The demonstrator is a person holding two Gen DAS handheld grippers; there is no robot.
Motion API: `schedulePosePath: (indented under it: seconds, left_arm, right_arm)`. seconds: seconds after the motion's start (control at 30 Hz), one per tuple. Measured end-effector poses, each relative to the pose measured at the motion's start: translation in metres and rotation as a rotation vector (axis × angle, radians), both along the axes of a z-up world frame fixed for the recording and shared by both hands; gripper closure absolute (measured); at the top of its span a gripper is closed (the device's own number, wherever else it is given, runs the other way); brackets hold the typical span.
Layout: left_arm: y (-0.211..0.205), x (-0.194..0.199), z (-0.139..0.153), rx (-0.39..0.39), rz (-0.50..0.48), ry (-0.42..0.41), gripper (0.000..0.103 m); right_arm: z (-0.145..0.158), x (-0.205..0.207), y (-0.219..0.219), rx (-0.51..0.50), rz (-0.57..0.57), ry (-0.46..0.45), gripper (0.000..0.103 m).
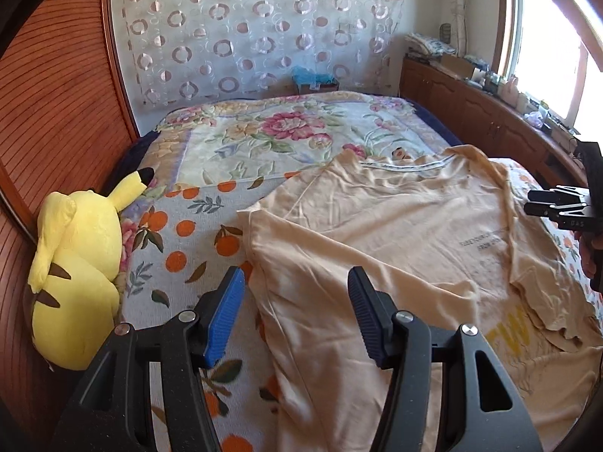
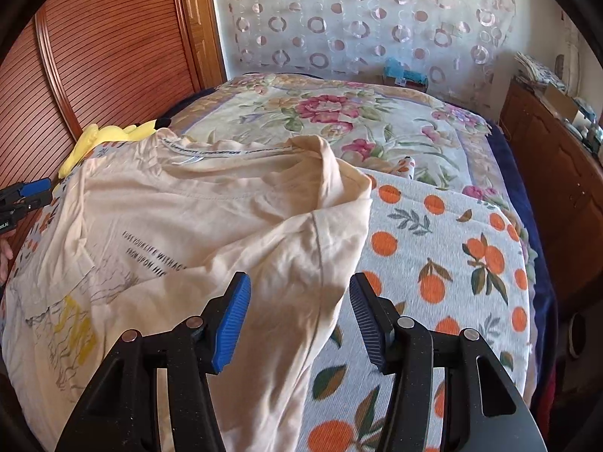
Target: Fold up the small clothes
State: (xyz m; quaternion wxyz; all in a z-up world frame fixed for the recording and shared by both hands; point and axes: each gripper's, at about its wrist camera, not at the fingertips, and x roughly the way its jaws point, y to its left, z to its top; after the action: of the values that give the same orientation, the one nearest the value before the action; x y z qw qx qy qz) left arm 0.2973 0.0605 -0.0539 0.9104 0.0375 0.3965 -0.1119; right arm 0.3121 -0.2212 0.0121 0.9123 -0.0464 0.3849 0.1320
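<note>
T-shirt count: one cream T-shirt (image 1: 395,226) is lying spread on the bed, collar toward twelve o'clock in both views, dark lettering and a yellow print showing on its fabric.
T-shirt folds: one sleeve is lying doubled over the body at about one o'clock in the right wrist view (image 2: 331,173); the other side is running flat out past the left gripper.
Gripper count: two, each with blue pads.
Left gripper (image 1: 296,293): its jaws are standing apart with nothing pinched; the shirt's edge is lying below the gap, not touching the pads.
Right gripper (image 2: 299,297): its jaws are standing apart and gripping nothing; shirt fabric is lying beneath the gap.
Cross views: the right gripper is showing at three o'clock in the left wrist view, the left gripper at nine o'clock in the right wrist view.
Bedding: one orange-print sheet (image 1: 181,233) is lying under the shirt; one floral blanket (image 1: 271,128) is lying beyond it at twelve o'clock.
Plush count: one yellow plush toy (image 1: 75,263) is sitting at nine o'clock against the wooden slatted panel (image 1: 56,94), just beside the sheet's edge, apart from the shirt.
Surroundings: a circle-patterned curtain (image 1: 256,30) is hanging at twelve o'clock; a cluttered wooden cabinet (image 1: 471,101) is standing at two o'clock.
</note>
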Motion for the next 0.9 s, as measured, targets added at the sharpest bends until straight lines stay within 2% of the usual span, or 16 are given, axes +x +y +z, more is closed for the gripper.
schedulePosePath:
  seconds: [0.37, 0.5, 0.6, 0.67, 0.83, 0.9]
  left_arm:
    - [0.008, 0.039, -0.021, 0.011, -0.008, 0.070, 0.045]
    - [0.004, 0.045, -0.020, 0.013, -0.032, 0.053, 0.045]
    - [0.002, 0.049, -0.018, 0.019, -0.038, 0.056, 0.063]
    - [0.004, 0.052, -0.016, 0.006, -0.041, 0.055, 0.088]
    - [0.008, 0.054, -0.007, 0.002, -0.062, 0.041, 0.089]
    - [0.006, 0.054, -0.003, 0.034, -0.081, 0.026, 0.082]
  right_arm:
    - [-0.008, 0.026, -0.002, 0.001, -0.007, 0.015, 0.046]
    - [-0.007, 0.031, -0.001, 0.006, 0.001, 0.012, 0.046]
    - [-0.009, 0.035, -0.004, 0.013, 0.004, 0.010, 0.046]
    - [-0.009, 0.037, -0.005, 0.015, 0.007, 0.008, 0.046]
    - [-0.011, 0.039, -0.008, 0.023, 0.009, 0.003, 0.046]
    - [-0.011, 0.039, -0.008, 0.024, 0.011, 0.001, 0.046]
